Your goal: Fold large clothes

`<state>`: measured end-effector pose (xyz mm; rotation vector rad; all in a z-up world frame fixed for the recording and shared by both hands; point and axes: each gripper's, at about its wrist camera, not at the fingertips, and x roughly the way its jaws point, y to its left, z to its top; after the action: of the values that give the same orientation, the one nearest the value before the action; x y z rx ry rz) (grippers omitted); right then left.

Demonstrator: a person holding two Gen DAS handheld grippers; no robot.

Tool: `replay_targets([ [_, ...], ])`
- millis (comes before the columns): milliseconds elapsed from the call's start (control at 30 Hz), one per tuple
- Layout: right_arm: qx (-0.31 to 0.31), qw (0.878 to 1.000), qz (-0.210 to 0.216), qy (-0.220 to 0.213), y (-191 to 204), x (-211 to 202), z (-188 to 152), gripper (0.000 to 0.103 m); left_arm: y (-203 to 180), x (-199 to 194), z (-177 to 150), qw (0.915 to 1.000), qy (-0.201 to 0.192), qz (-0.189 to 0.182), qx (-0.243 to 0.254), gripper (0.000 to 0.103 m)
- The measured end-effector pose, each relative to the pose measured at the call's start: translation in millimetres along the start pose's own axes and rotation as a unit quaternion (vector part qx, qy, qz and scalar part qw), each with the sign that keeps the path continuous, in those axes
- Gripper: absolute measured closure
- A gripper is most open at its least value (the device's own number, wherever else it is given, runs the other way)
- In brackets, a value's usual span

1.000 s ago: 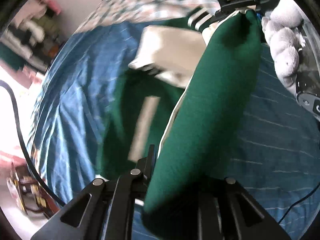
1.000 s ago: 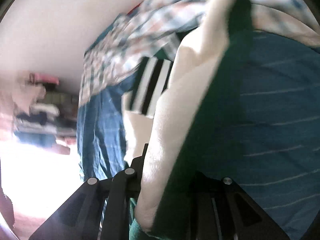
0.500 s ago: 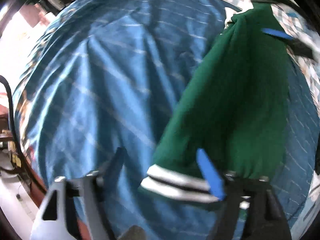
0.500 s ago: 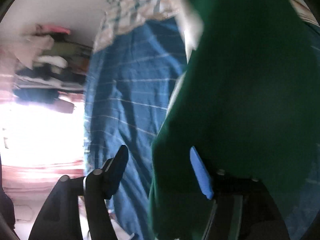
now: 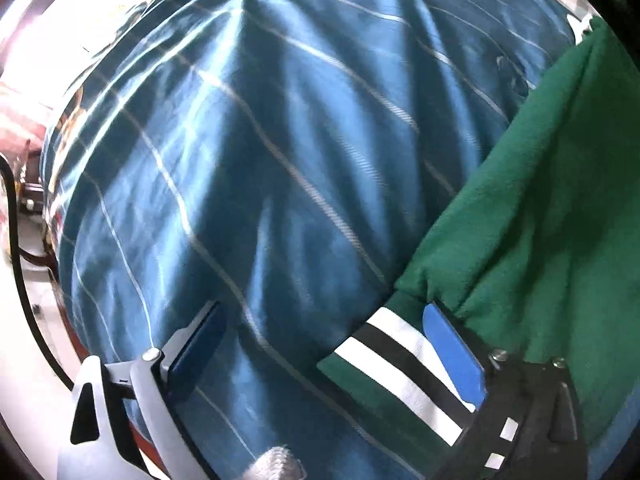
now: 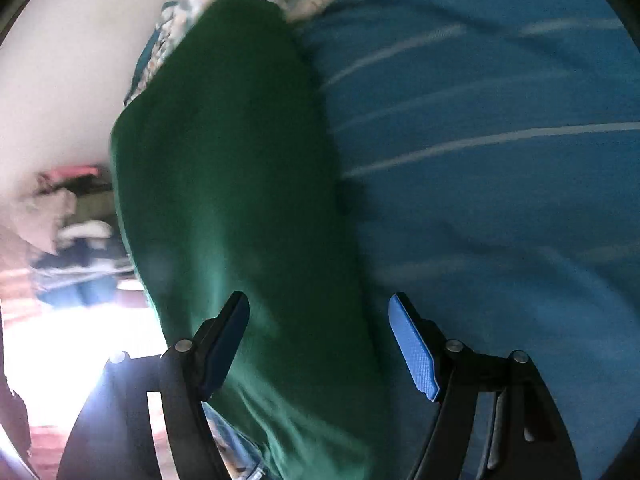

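A green garment (image 5: pixel 540 208) with a black-and-white striped cuff (image 5: pixel 400 368) lies on the blue striped bed cover (image 5: pixel 280 160). My left gripper (image 5: pixel 326 344) points down over the cuff. Its jaws are opening wide, and the cuff lies loose between them, close to the right blue pad (image 5: pixel 452 352). In the right wrist view the green garment (image 6: pixel 240 180) runs as a long band over the bed cover (image 6: pixel 480 160) and passes between the fingers of my right gripper (image 6: pixel 320 344). Those jaws are opening too, and neither pad presses the cloth.
The bed's edge falls away at the left, where a black cable (image 5: pixel 16 240) hangs. A grey knitted thing (image 5: pixel 276 464) shows at the bottom. Patterned bedding (image 6: pixel 172 28), a pale wall (image 6: pixel 80 60) and shelves of clothes (image 6: pixel 72 216) lie beyond the garment.
Both grippers were shut on the lifted green garment; both have opened and let it go. The garment has come down onto the bed, and both grippers have sunk closer to it.
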<state>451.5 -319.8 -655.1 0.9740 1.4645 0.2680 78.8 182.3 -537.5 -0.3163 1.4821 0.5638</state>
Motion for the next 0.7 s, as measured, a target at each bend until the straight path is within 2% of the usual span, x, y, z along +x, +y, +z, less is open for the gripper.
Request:
replay_targets([
  [100, 0.008, 0.997, 0.075, 0.018, -12.3, 41.2, 24.0, 0.027, 8.2, 1.9, 0.4, 1.0000, 0.009, -0.005, 0.000, 0.000],
  [200, -0.012, 0.995, 0.103, 0.008, -1.9, 61.3, 31.9, 0.027, 10.8, 3.8, 9.7, 0.9998, 0.010, 0.009, 0.014, 0.000],
  [267, -0.022, 0.994, 0.105, -0.003, 7.3, 62.0, 30.5, 0.036, 9.2, 3.9, 18.3, 0.9996, 0.008, 0.018, 0.021, 0.000],
  [333, -0.021, 0.995, 0.097, -0.014, 7.3, 55.9, 25.3, 0.070, 2.3, 1.2, 19.7, 0.9992, 0.005, 0.025, 0.029, 0.000],
  [400, 0.007, 0.991, 0.133, -0.023, -0.8, 40.8, 15.4, 0.082, -2.4, -1.1, 23.4, 0.9985, 0.000, 0.033, 0.045, 0.000],
  [433, 0.013, 0.989, 0.142, -0.031, -0.2, 32.3, 9.1, 0.084, -3.7, -1.6, 24.7, 0.9980, -0.002, 0.036, 0.052, 0.000],
  [567, 0.030, 0.988, 0.135, -0.073, 3.7, -19.1, -37.3, 0.084, -4.2, -25.1, 34.8, 0.9959, -0.011, 0.045, 0.078, 0.000],
  [700, 0.094, 0.983, 0.112, -0.115, -35.9, -86.4, -110.8, 0.085, 14.3, -61.0, 45.0, 0.9952, -0.027, 0.037, 0.086, 0.000],
])
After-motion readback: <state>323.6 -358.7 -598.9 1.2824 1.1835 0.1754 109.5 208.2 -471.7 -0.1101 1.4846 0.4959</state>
